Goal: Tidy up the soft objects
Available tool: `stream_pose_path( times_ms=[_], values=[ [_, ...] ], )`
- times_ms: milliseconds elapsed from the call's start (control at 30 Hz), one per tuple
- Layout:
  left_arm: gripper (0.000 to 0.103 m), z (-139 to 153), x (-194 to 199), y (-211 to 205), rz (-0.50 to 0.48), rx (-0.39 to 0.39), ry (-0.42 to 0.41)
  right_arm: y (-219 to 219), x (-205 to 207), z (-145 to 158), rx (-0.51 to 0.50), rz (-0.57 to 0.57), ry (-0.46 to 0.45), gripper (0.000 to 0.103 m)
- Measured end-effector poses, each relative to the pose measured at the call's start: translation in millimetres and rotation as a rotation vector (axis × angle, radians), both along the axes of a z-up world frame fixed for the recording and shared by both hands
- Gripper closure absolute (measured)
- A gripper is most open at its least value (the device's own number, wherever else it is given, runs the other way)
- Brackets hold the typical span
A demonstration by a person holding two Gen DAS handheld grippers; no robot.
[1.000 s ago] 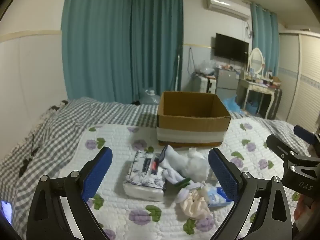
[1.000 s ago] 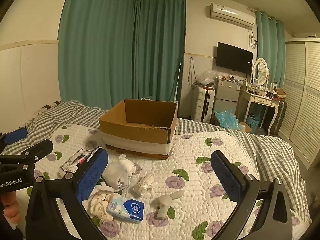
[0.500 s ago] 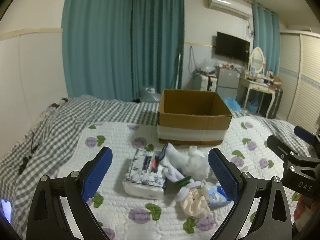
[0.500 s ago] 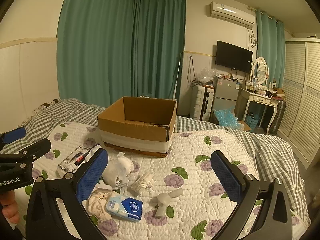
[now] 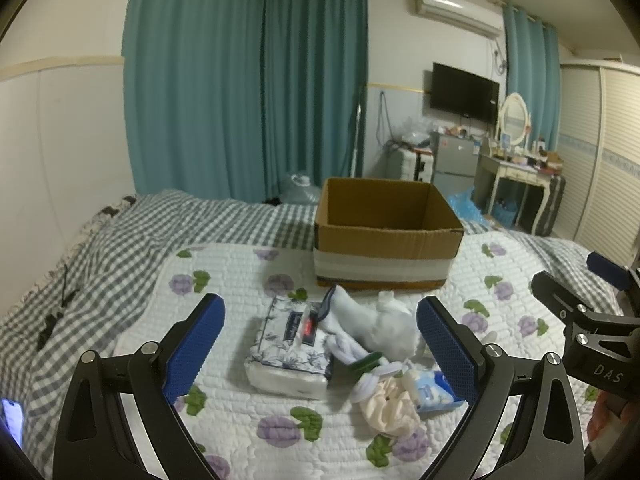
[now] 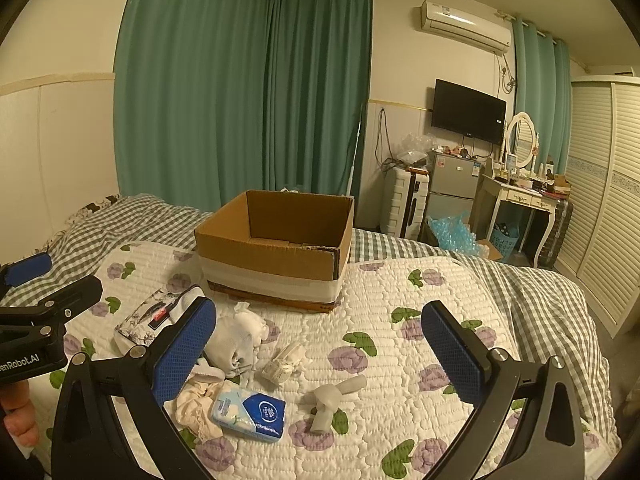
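Observation:
Soft things lie in a heap on the flowered quilt point(image 5: 224, 276): a floral tissue pack point(image 5: 288, 344), white socks point(image 5: 380, 324), a cream scrunchie point(image 5: 386, 402) and a blue tissue packet point(image 5: 430, 388). In the right wrist view I see the same blue packet point(image 6: 250, 410), the white socks point(image 6: 236, 338), a small lace item point(image 6: 282, 364) and a white plastic fitting point(image 6: 334, 398). An open cardboard box point(image 5: 384, 232) stands behind the heap. My left gripper point(image 5: 320, 352) hovers open before the heap, holding nothing. My right gripper point(image 6: 318, 354) is open too, above the quilt.
The bed has a grey checked cover point(image 5: 132, 236) running to its left edge. Teal curtains point(image 5: 248, 80) hang behind. A dressing table point(image 6: 520, 200), a small fridge point(image 6: 452, 180) and a wardrobe point(image 6: 604, 184) stand right of the bed. A phone point(image 5: 12, 420) glows at the lower left.
Both views have shifted slightly: the box and the heap sit a little lower and nearer in the frames. Nothing was picked up; both grippers stay open.

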State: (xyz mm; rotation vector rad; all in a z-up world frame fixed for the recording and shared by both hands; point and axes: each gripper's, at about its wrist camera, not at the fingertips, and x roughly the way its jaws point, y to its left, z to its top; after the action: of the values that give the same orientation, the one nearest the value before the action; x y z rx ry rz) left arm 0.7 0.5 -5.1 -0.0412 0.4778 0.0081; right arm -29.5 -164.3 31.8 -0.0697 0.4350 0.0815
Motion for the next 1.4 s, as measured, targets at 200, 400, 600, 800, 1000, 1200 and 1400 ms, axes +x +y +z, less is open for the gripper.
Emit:
stream_pose_path(
  times_ms=[200,400,600,800,1000,1200,1400],
  values=[
    [0.004,-1.4,1.1,-1.3,-0.001,0.002,0.004,1.3,0.6,-2.0,-0.002,0.002,0.005,0.0],
    [0.004,-2.0,1.3,-1.9,-0.001,0.003,0.004,0.8,0.1,-3.9,-0.004,0.0,0.01,0.0],
    [0.004,-1.9,1.5,-1.9,-0.001,0.003,0.005,-0.7,1.6,-3.0,-0.003,-0.003,0.015,0.0],
    [0.004,-1.8,1.6,-1.6,-0.001,0.003,0.006,-0.1,3.0,-2.0,-0.005,-0.002,0.018,0.0],
    [0.004,-1.9,1.8,-1.7,-0.001,0.003,0.006,0.0,3.0,-2.0,-0.005,-0.003,0.018,0.0],
    [0.004,-1.8,1.9,-1.7,-0.003,0.004,0.007,-0.5,3.2,-2.4,-0.006,-0.002,0.02,0.0],
    [0.004,-2.0,2.6,-1.7,-0.002,0.004,0.007,0.2,3.1,-2.1,-0.007,-0.002,0.02,0.0]
  ],
)
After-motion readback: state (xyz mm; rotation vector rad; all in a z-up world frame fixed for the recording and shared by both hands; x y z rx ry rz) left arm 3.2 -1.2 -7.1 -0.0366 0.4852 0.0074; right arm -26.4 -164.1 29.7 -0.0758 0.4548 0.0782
